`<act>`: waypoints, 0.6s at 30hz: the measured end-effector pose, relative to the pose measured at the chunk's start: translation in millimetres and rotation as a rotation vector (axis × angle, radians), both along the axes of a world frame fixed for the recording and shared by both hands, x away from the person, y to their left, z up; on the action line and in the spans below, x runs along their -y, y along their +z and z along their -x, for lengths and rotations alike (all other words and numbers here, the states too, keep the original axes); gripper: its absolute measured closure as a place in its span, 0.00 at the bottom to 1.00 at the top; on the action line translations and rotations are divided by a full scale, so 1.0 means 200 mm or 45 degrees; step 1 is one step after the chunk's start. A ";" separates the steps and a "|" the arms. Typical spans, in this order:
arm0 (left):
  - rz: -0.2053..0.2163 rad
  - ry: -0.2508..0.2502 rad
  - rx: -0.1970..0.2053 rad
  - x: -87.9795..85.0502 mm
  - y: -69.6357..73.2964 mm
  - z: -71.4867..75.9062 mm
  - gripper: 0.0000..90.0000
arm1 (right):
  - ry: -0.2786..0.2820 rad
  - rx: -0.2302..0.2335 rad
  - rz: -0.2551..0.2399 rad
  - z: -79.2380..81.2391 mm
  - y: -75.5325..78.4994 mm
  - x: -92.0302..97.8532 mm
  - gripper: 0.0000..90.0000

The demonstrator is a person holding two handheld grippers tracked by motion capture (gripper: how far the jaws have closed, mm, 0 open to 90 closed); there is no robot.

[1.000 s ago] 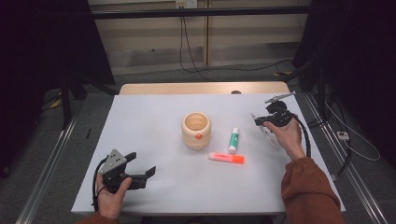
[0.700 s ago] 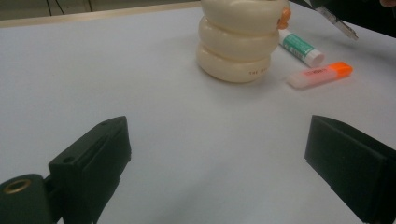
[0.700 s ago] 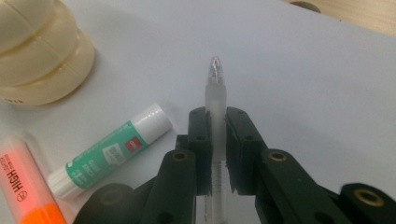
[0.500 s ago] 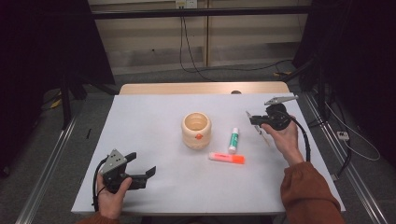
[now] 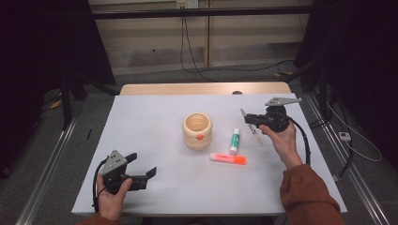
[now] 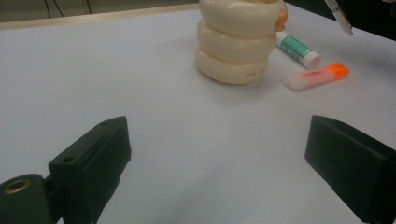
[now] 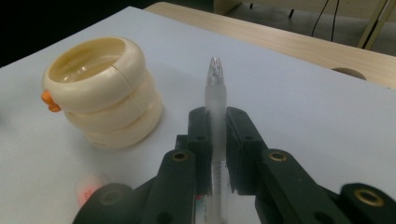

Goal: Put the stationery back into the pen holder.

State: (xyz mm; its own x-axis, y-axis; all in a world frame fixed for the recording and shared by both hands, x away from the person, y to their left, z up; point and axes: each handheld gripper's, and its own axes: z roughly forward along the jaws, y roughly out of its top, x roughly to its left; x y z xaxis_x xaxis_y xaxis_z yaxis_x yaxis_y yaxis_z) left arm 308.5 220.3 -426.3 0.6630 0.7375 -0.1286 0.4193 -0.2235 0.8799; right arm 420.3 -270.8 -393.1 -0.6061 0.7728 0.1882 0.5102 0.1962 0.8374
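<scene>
A thin, light, smooth pen [image 7: 215,116] is pinched mid-way by the right claw [image 7: 215,122], so it could slip

Wide bare table [image 5: 141,126] from the centre toward nine o'clock, blocked mid-table by the cream ringed holder [image 5: 197,130], with a glue stick [image 5: 234,141] just beside it at three o'clock and an orange highlighter [image 5: 227,159] near at five o'clock.
</scene>
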 end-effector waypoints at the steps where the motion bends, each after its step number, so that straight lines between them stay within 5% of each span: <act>1: -0.001 -0.002 -0.002 0.00 0.00 0.00 0.07 | 0.009 0.009 -0.010 0.00 0.01 -0.01 0.90; 18: -0.004 0.001 -0.001 0.00 0.00 0.00 0.07 | 0.067 0.215 -0.133 0.06 0.13 -0.13 0.90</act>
